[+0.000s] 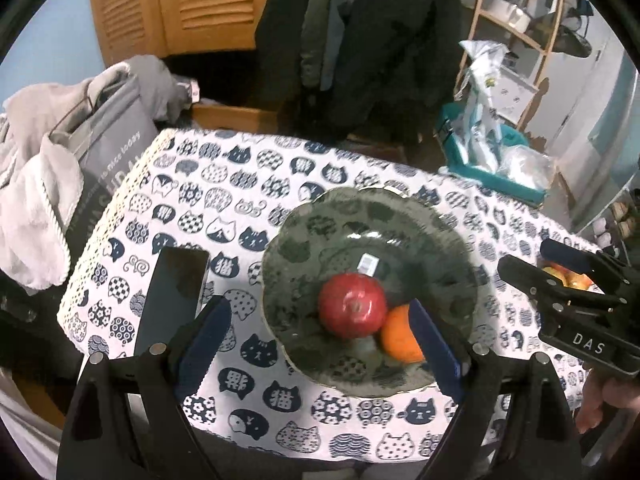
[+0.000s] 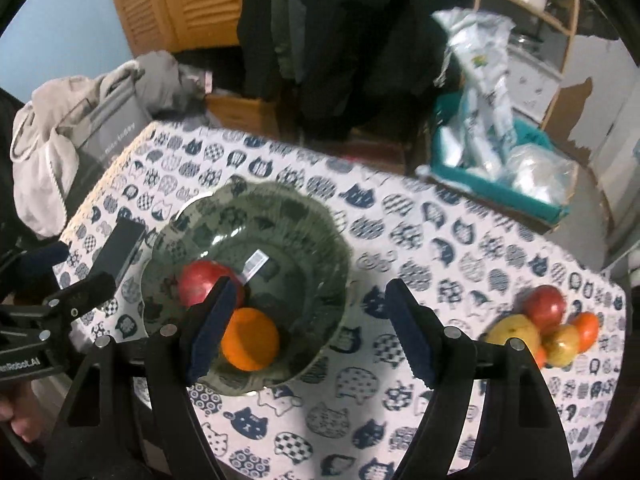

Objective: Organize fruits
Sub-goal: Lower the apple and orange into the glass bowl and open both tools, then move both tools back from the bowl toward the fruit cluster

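In the left wrist view the left tool [image 1: 316, 344] fills the bottom of the frame with its blue pads spread wide and nothing between them but the view down onto the bowl [image 1: 280, 276], a dark glass one sitting at the centre of the cat-print surface [image 1: 200, 184]. A red apple [image 1: 352, 306] and an orange [image 1: 400, 334] lie touching each other in the lower part of the bowl. The right tool [image 1: 536, 258] enters from the right edge, and behind it a scrap of the loose fruit [image 1: 566, 276] shows. A dark flat phone [image 1: 176, 276] lies left of the bowl, just beside the left pad. In the right wrist view the right tool [image 2: 312, 328] hangs low in the frame, its jaws apart and holding nothing, with the orange [image 2: 250, 338] directly below its left pad and the apple [image 2: 200, 282] up and left of that, both inside the bowl [image 2: 320, 240]. The remaining fruit [image 2: 548, 328] sits as a tight cluster at the right edge of the frame, close to the corner of the surface [image 2: 460, 240]; the left tool [image 2: 60, 276] pokes in from the left. The likely trouble lies in that cluster: the pieces lean on one another, so a pad pushed in beside one may nudge a neighbour and send it rolling off the nearby edge. A round fruit dropped into the bowl could also knock the two already there.
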